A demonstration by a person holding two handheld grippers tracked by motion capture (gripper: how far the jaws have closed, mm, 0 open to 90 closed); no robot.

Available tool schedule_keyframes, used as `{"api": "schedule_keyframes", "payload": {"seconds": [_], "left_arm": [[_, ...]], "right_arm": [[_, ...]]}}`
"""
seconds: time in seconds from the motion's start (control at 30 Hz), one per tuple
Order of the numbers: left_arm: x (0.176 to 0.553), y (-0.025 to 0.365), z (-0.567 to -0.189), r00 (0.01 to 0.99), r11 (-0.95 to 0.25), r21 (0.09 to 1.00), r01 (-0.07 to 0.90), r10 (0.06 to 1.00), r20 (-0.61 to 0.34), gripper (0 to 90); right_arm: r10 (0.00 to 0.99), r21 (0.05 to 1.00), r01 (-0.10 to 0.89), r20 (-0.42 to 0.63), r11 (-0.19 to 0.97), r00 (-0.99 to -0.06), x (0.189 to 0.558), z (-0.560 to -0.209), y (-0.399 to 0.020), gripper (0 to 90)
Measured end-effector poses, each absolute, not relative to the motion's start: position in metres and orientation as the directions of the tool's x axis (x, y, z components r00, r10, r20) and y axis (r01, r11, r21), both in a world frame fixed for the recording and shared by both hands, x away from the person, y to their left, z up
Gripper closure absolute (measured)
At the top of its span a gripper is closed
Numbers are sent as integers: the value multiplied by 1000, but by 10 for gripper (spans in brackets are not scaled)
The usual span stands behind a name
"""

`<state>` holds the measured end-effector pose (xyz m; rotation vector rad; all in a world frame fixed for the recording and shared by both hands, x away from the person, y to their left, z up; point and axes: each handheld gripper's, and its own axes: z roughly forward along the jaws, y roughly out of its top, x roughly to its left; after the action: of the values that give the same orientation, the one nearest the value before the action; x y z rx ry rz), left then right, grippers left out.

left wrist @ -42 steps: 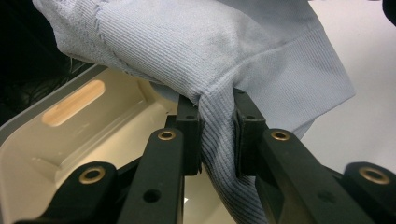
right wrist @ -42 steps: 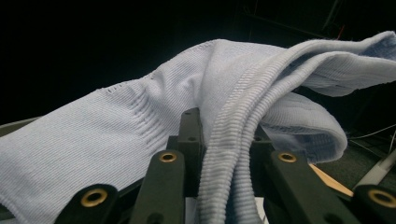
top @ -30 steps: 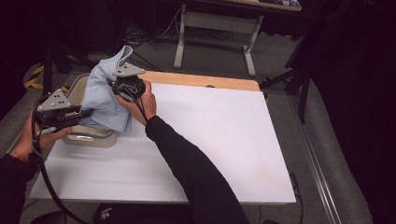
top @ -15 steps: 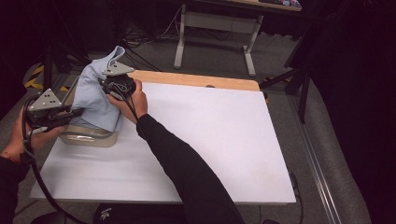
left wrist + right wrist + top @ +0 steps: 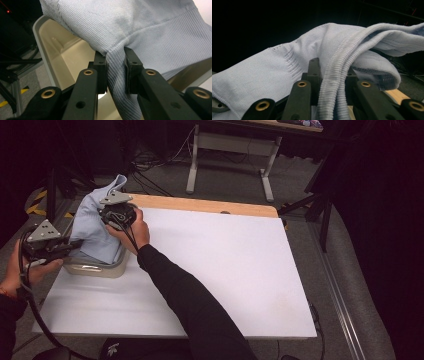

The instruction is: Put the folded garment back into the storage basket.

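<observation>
Pale blue knitted garment (image 5: 95, 227) draped over a beige tub (image 5: 100, 267) at the white worktop's (image 5: 225, 270) left edge, left tongs (image 5: 115, 72) clamped on a fold, right tongs (image 5: 332, 75) pinching its ribbed hem (both grips tight)

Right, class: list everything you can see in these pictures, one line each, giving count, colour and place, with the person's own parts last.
knitted garment: one, pale blue, draped over the bin at the table's left edge.
bin: one, beige, on the table's left edge, under the garment.
table: one, white top with a wooden far edge.
metal frame: one, grey, on the floor beyond the table.
left hand-held gripper: one, black, shut on the garment.
right hand-held gripper: one, black, shut on the garment's ribbed hem.
</observation>
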<state>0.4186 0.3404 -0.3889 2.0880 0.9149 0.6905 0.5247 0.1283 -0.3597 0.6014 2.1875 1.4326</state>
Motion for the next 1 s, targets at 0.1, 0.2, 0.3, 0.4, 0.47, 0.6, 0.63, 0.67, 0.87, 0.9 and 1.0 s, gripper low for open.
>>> {"api": "schedule_keyframes", "payload": {"seconds": [0.1, 0.2, 0.3, 0.4, 0.47, 0.6, 0.63, 0.67, 0.87, 0.9, 1.0], "left_arm": [[419, 340, -394, 597, -486, 782, 391, 780, 186, 752], [419, 339, -398, 598, -500, 769, 397, 777, 196, 742], [420, 338, -403, 592, -506, 754, 419, 781, 196, 720], [420, 338, -409, 593, -510, 750, 422, 781, 198, 667], [420, 337, -412, 587, -520, 737, 433, 782, 208, 592], [417, 344, -410, 560, -459, 787, 412, 809, 178, 457], [417, 344, -409, 556, -457, 791, 407, 811, 182, 443], [417, 344, -409, 552, -456, 791, 408, 813, 184, 420], [417, 339, -411, 554, -443, 803, 398, 814, 175, 365], [418, 337, -411, 547, -433, 811, 394, 819, 172, 365], [418, 331, -409, 540, -426, 820, 381, 823, 177, 287]], "right_arm": [[581, 921, 120, -128, 369, -804, 524, -365, 131, 751], [578, 918, 127, -125, 376, -807, 525, -369, 132, 751], [580, 913, 135, -125, 384, -805, 525, -374, 134, 751], [582, 912, 149, -113, 383, -805, 524, -379, 133, 751], [583, 910, 153, -112, 385, -804, 525, -382, 132, 750], [580, 904, 163, -107, 394, -808, 524, -388, 132, 747], [581, 903, 165, -108, 397, -807, 523, -390, 133, 745], [579, 903, 165, -107, 397, -808, 523, -391, 133, 744], [582, 898, 192, -83, 396, -809, 522, -397, 129, 716], [587, 898, 199, -77, 392, -806, 522, -397, 128, 709], [596, 896, 217, -64, 387, -800, 523, -401, 123, 669]]}}
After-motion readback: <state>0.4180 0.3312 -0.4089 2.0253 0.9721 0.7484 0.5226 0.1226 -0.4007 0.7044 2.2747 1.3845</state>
